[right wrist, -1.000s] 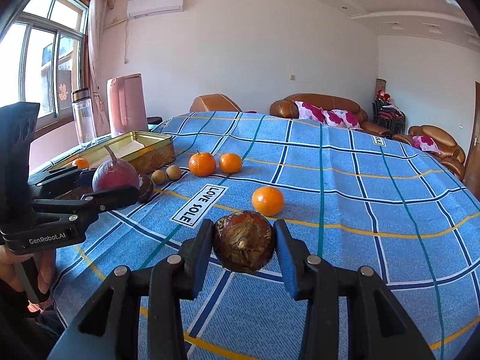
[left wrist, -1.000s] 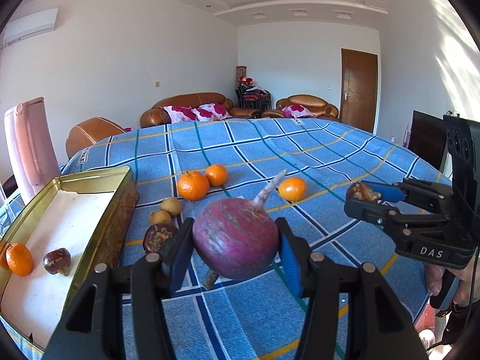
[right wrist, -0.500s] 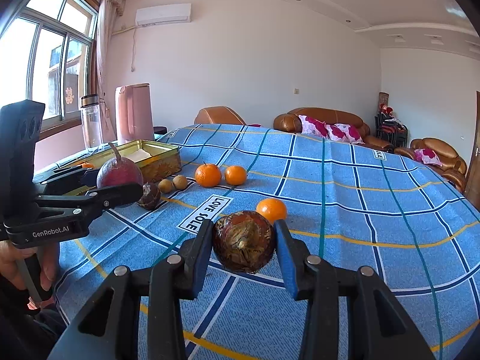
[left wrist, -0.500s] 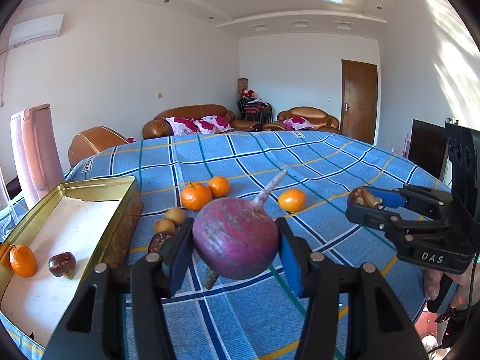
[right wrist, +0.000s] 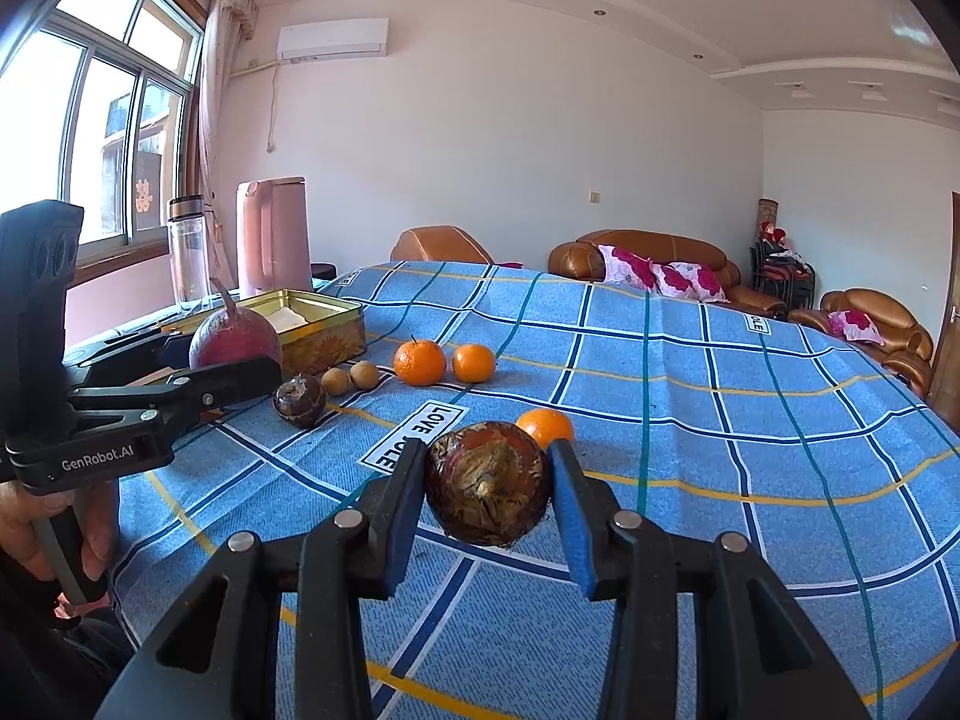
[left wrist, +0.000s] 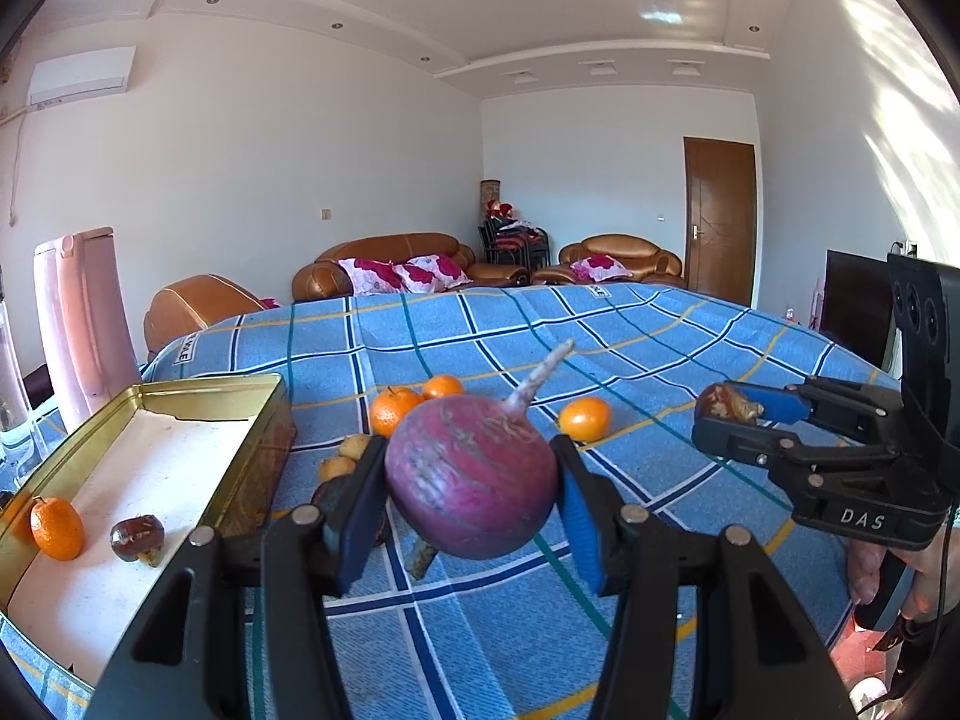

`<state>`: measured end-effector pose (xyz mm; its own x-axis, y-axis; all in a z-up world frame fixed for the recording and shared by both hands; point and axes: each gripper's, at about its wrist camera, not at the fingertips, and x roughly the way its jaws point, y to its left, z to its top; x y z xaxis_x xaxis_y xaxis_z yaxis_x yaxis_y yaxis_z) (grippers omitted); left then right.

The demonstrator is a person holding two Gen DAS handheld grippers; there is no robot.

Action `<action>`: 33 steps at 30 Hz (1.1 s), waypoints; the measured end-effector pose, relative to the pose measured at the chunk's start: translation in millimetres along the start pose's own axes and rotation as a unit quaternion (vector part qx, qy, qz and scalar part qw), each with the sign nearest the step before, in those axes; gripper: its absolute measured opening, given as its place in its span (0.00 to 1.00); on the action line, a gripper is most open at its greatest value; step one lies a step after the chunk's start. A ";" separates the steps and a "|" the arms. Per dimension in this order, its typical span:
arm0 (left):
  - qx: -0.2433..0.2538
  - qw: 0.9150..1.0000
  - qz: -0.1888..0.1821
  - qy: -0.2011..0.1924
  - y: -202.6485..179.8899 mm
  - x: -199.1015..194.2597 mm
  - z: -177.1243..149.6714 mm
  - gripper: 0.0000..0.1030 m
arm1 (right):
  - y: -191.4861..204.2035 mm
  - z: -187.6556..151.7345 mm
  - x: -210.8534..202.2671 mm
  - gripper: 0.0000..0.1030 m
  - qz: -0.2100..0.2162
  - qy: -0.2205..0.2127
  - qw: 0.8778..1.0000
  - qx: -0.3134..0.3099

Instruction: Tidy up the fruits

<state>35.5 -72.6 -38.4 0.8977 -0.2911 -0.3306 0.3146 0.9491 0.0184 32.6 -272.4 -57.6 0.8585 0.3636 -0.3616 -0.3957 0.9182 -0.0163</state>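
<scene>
My left gripper (left wrist: 468, 480) is shut on a purple-red radish (left wrist: 471, 483) with a pale root tip, held above the blue checked tablecloth (left wrist: 630, 336). My right gripper (right wrist: 487, 489) is shut on a brown water chestnut (right wrist: 487, 492), also held above the cloth; it shows at the right of the left wrist view (left wrist: 723, 403). A gold tin tray (left wrist: 180, 414) at the left holds an orange (left wrist: 57, 528) and a brown chestnut (left wrist: 137, 537). Three oranges (right wrist: 420, 362) (right wrist: 474, 363) (right wrist: 545, 425), two small tan fruits (right wrist: 351, 378) and another chestnut (right wrist: 300, 401) lie on the cloth.
A pink kettle (right wrist: 273, 237) and a clear bottle (right wrist: 189, 255) stand behind the tray at the table's left edge. Brown sofas (right wrist: 654, 264) stand beyond the far edge. A white "LOVE SOLE" label (right wrist: 414, 435) is sewn on the cloth.
Both grippers have risen and tilted upward with their fruits still held, so the table appears lower in both views. The fruits on the cloth and in the tray have not moved.
</scene>
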 end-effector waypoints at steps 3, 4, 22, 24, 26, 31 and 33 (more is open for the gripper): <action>0.000 1.000 0.001 -0.003 -0.6 -1.5 -0.4 0.54 | 0.3 -0.2 -1.0 0.42 0.000 -0.004 1.000 -0.002; 0.000 1.000 0.001 -0.005 -0.7 -2.1 -0.3 0.54 | 0.9 0.3 -0.9 0.42 -0.001 -0.006 1.000 -0.002; -0.002 1.000 0.006 -0.023 -3.0 -13.8 -1.0 0.54 | 3.9 -1.2 -8.1 0.42 -0.002 -0.030 0.999 -0.012; -0.002 1.000 0.007 -0.025 -2.9 -14.6 -0.5 0.54 | 4.1 -1.2 -8.1 0.42 -0.003 -0.030 0.999 -0.012; -0.004 1.000 0.007 -0.026 -2.2 -14.6 0.0 0.54 | 3.9 -0.7 -7.7 0.42 -0.002 -0.030 0.999 -0.011; -0.007 1.000 0.007 -0.027 0.4 -13.6 1.0 0.54 | 4.8 -0.2 -8.3 0.42 -0.003 -0.031 0.999 -0.013; -0.009 1.000 0.008 -0.027 1.5 -13.6 1.3 0.54 | 5.3 0.2 -8.2 0.42 -0.001 -0.029 0.999 -0.013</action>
<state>24.1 -67.4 -32.7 0.9179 -0.2822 -0.2789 0.2956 0.9553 0.0062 23.6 -270.4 -54.6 0.8764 0.3708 -0.3072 -0.4018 0.9147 -0.0422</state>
